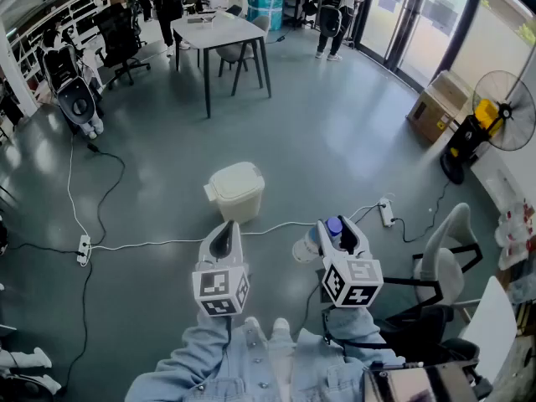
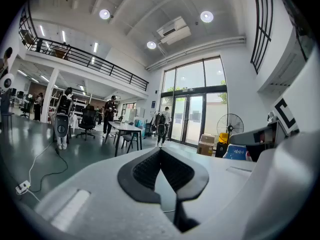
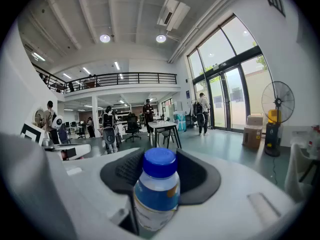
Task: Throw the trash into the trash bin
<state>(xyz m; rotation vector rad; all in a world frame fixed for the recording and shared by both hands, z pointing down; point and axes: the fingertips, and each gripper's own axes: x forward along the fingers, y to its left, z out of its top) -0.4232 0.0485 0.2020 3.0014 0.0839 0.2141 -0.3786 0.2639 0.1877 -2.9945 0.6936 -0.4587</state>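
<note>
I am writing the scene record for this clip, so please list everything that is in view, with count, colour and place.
trash bin: one, cream, lid shut, floor centre
bottle: one, pale, blue cap and label, between jaws of right gripper
table: one, white, far centre
fan: one, black, right edge
cardboard box: one, brown, beside fan
power strips: two, white, floor left and right
people: several, dark clothes, far back
left gripper: one, white, jaws together, empty
right gripper: one, white, shut on bottle
denim clothing: light blue, bottom edge
</note>
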